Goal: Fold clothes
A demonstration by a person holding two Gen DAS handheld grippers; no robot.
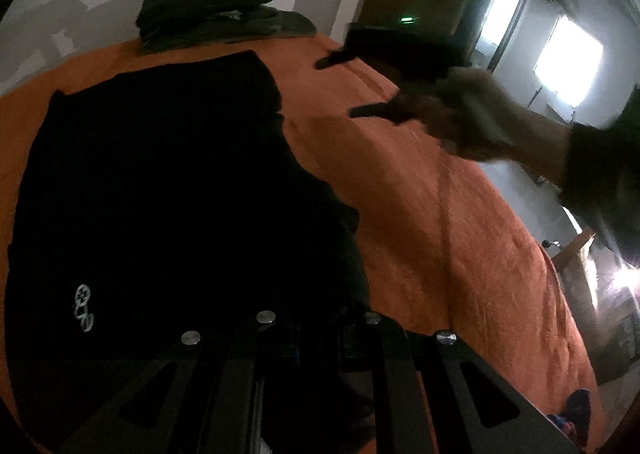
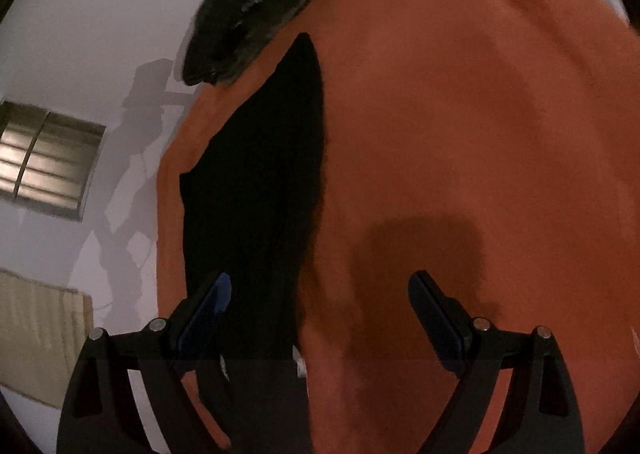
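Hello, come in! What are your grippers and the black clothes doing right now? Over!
Left gripper shut on black garment. Right gripper open, empty, above orange blanket. Folded pile at far edge, nothing blocking.

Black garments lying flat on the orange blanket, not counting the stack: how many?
1. The black garment is spread flat mid-blanket, its near edge in the left gripper. More may be hidden in the folded stack at the far edge.

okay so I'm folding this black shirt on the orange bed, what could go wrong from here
1. The left gripper is clamped on the edge of the black garment; the cloth bunches there, so pulling might crease it or drag it out of square.
2. The right gripper is open, holding nothing, over the orange blanket; closing now might pinch blanket.
3. The folded stack sits near the garment's far end and could get knocked.
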